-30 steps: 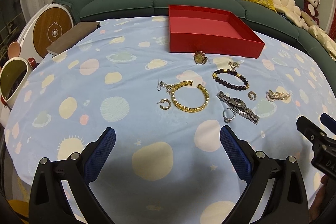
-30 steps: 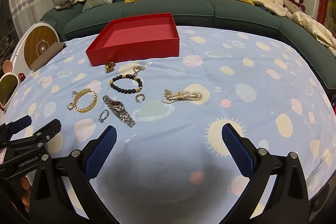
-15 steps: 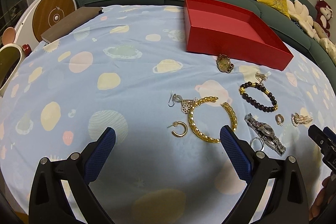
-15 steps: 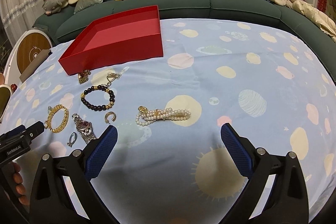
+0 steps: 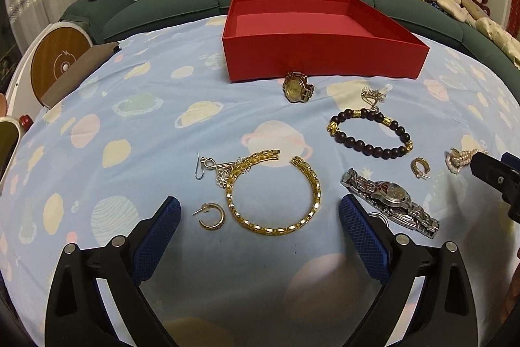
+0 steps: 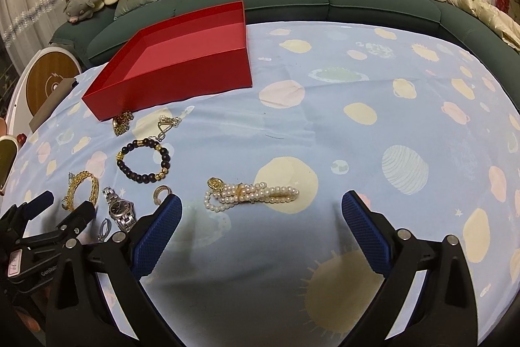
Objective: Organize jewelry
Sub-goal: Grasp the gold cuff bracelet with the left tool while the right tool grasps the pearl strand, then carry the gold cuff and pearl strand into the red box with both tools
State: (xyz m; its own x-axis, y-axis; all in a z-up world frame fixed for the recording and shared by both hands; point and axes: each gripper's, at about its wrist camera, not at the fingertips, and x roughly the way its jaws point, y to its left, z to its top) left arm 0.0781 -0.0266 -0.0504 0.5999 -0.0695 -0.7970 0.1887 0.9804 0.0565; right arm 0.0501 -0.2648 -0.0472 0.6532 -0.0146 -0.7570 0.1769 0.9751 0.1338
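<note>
An empty red box [image 5: 312, 34] stands at the back of the blue patterned cloth. My left gripper [image 5: 260, 217] is open, low over a gold chain bracelet [image 5: 276, 194], with a gold hoop earring [image 5: 211, 215] by its left finger and a silver watch [image 5: 390, 197] by its right. A dark bead bracelet [image 5: 370, 132] and a gold watch [image 5: 295, 86] lie farther back. My right gripper [image 6: 261, 213] is open just short of a pearl bracelet [image 6: 250, 192]. The red box [image 6: 182, 54] also shows in the right wrist view.
A green sofa [image 5: 182, 5] with cushions and plush toys curves behind the table. A brown pad [image 5: 81, 67] lies at the far left edge. A small hoop earring [image 5: 421, 166] and a thin silver chain [image 5: 373, 95] lie among the jewelry.
Both grippers have moved forward and lower toward the jewelry. The gold bracelet now lies between my left fingers and the pearl bracelet sits closer to my right fingers. Nothing has been picked up.
</note>
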